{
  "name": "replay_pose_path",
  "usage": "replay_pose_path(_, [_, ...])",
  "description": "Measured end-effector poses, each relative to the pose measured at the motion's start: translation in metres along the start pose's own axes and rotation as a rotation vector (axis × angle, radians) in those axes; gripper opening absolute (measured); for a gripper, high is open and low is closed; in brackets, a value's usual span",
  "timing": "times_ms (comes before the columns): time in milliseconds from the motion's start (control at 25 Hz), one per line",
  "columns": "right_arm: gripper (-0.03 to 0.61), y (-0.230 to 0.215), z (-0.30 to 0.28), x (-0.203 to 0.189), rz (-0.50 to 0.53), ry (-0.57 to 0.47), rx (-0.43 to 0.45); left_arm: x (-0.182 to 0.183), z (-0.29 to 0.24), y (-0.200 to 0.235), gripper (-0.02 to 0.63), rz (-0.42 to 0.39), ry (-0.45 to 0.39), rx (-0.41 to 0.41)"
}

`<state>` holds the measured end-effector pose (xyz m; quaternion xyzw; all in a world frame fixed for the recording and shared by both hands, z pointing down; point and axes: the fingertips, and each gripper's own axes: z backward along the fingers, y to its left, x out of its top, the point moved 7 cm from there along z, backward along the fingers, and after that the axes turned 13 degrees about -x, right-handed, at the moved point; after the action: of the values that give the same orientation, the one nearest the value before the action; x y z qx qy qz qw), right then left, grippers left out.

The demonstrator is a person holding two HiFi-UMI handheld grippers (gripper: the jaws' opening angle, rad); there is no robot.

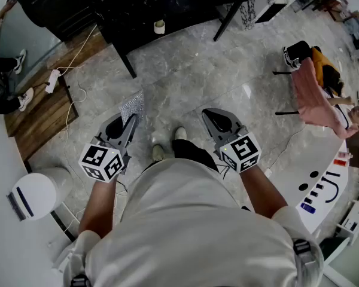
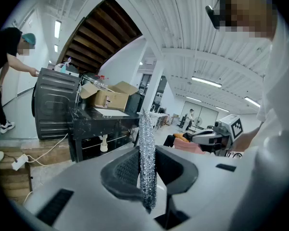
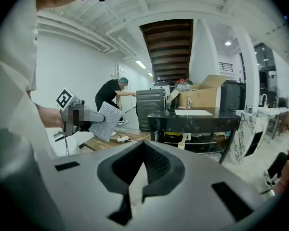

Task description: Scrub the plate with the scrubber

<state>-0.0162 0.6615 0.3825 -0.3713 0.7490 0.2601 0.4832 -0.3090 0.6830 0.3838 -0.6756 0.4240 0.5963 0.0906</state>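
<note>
Table (image 1: pixel 185 8) ahead; floor (image 1: pixel 185 82) — open.

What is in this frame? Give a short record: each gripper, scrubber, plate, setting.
left gripper: shut on the scrubber
right gripper: shut, nothing between its jaws
scrubber: silvery pad, held in the air, touching no surface
plate: not seen in any view
setting: person stands on grey floor, black table ahead
task state: scrubbing not under way

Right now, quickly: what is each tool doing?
Left tool: shut on the scrubber.
Right tool: shut, empty.
</note>
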Motion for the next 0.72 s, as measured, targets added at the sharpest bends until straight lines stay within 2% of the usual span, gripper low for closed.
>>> replay_pose_path(160, [0.002,-0.028,-0.009,0.006,0.006,-0.019,-0.007,0.017,-0.037,-0.004,0.069,-0.035,-0.011,-0.020])
replay_pose_path(400, [0.002,-0.065,-0.027,0.012,-0.008,-0.042,0.007,0.038,-0.084,-0.006,0.069,-0.058,0.024,-0.040])
replay_pose_path(720, [0.003,-0.140,-0.053,0.003,-0.025,-0.008,0.031,0.073,-0.161,0.002,0.071,-0.077,0.024,-0.049])
